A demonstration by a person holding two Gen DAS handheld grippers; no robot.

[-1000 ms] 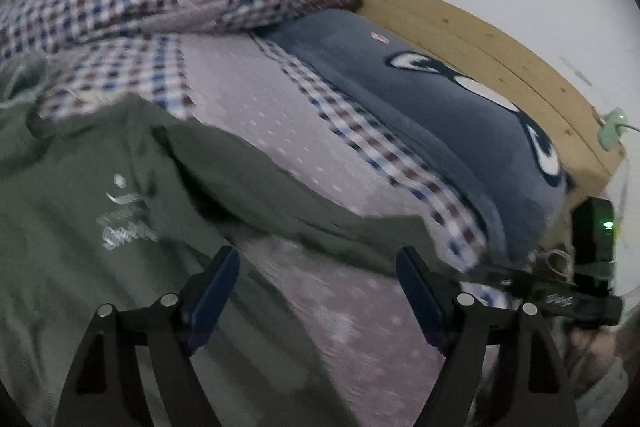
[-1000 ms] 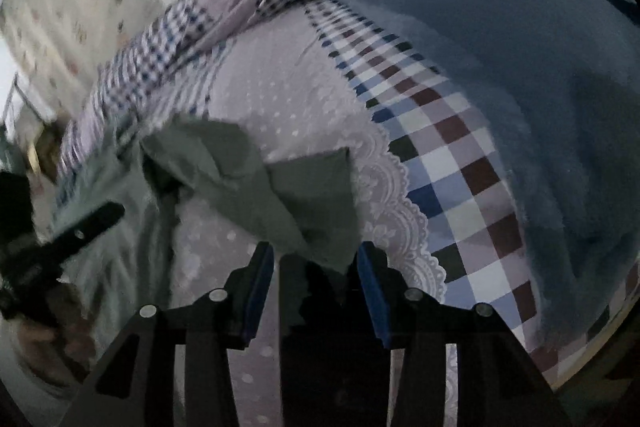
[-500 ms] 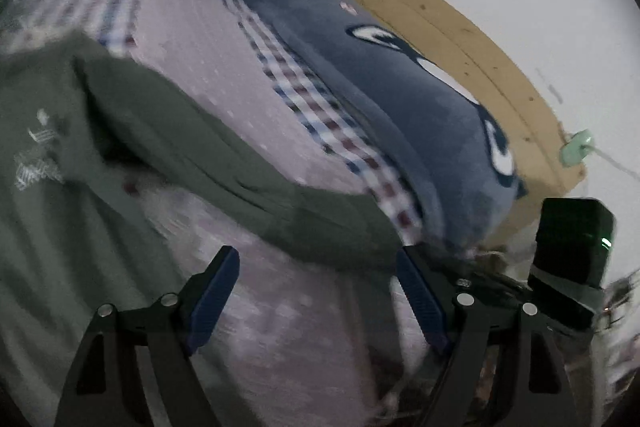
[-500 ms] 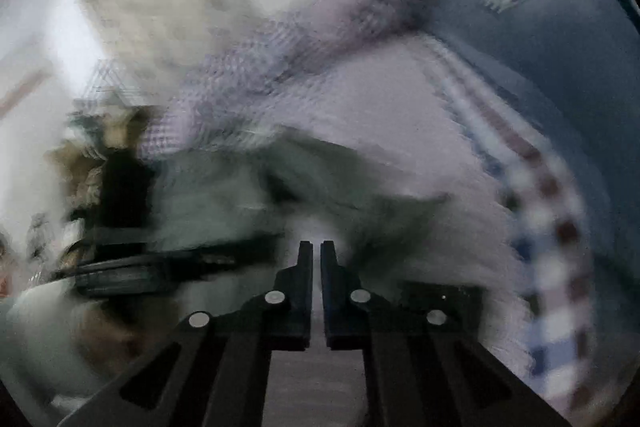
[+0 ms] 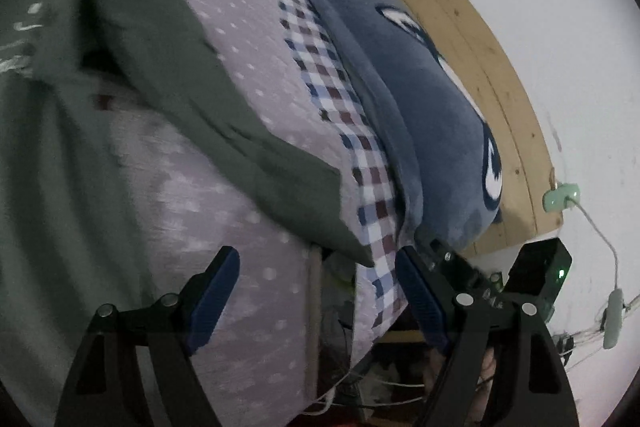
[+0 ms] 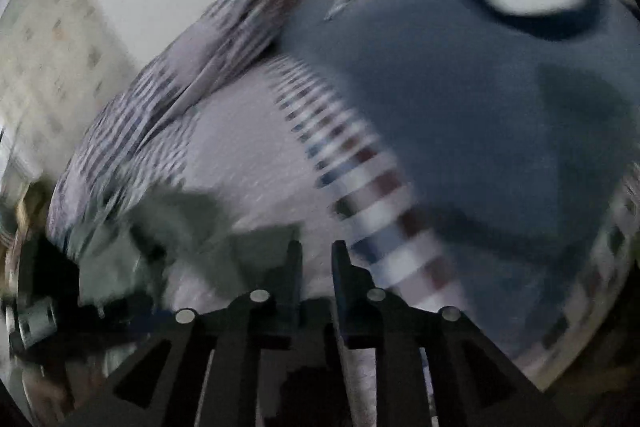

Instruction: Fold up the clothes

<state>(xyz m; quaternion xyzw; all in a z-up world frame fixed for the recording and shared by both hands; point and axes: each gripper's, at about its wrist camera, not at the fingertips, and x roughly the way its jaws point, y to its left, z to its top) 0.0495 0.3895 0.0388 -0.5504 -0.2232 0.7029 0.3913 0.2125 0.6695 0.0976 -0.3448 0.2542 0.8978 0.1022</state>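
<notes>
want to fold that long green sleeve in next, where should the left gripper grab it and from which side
Grip the green sleeve at its cuff end, the free squared edge that lies flat near the checked border of the bedspread. Probably come from the bed's edge toward the cuff: the left gripper already sits just short of it, jaws open wide.

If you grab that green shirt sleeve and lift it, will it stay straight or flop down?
It will probably flop: the long green fabric sleeve lies creased and limp on the dotted lilac bedspread. It likely feels light, being thin cloth. Its end hangs near the bed edge, so it may slide off.
</notes>
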